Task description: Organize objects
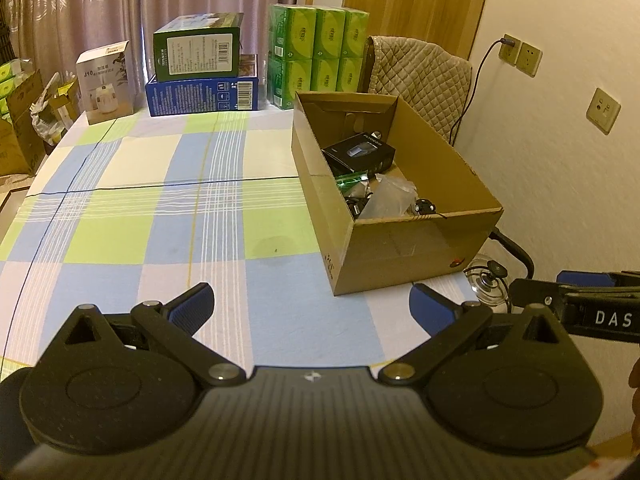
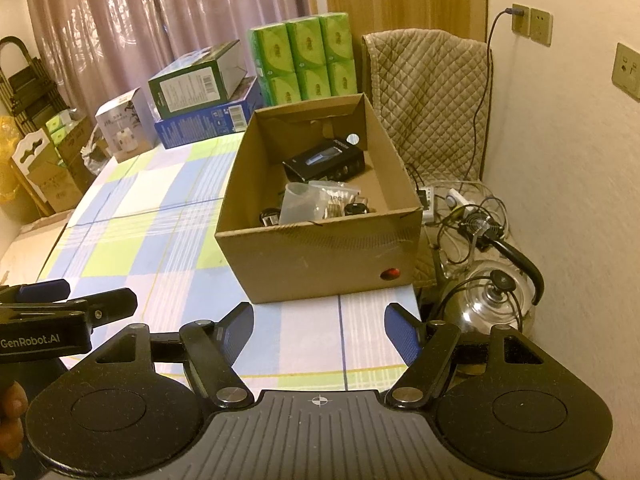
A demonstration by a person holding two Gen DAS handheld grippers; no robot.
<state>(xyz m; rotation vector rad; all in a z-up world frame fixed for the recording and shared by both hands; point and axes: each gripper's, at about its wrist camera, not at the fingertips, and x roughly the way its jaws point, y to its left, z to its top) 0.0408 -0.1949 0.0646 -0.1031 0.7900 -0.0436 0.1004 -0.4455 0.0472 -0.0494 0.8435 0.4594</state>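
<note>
Nearest to us, our left gripper (image 1: 312,308) hovers low over the checked cloth of the desk (image 1: 160,216), its blue-padded fingers (image 1: 192,306) spread wide with nothing between them. Our right gripper (image 2: 320,330) hangs beside it at the desk's near edge, fingers (image 2: 236,330) likewise spread apart and empty; each gripper shows at the margin of the other's view, and a bit of a hand (image 2: 12,412) holding the left one is visible at the lower left of the right wrist view. Just ahead of the right gripper stands an open cardboard box (image 2: 320,256) on the right side of the desk, with a small red mark on its front wall. Inside it we see a black product box (image 2: 324,160) towards the back, and in front of it a clear plastic cup (image 2: 296,202), a packet of small parts (image 2: 336,198) and some dark small items we cannot identify. To the right of the box, off the desk's edge, sit a glass kettle (image 2: 492,296) and a tangle of cables (image 2: 464,220). Behind them a quilted cover (image 2: 432,100) drapes a chair. At the desk's far end stand a stack of green tissue packs (image 1: 316,56), a green box (image 1: 198,50) on top of a blue box (image 1: 204,96), and a white humidifier box (image 1: 106,84), with curtains (image 1: 120,8) behind.
</note>
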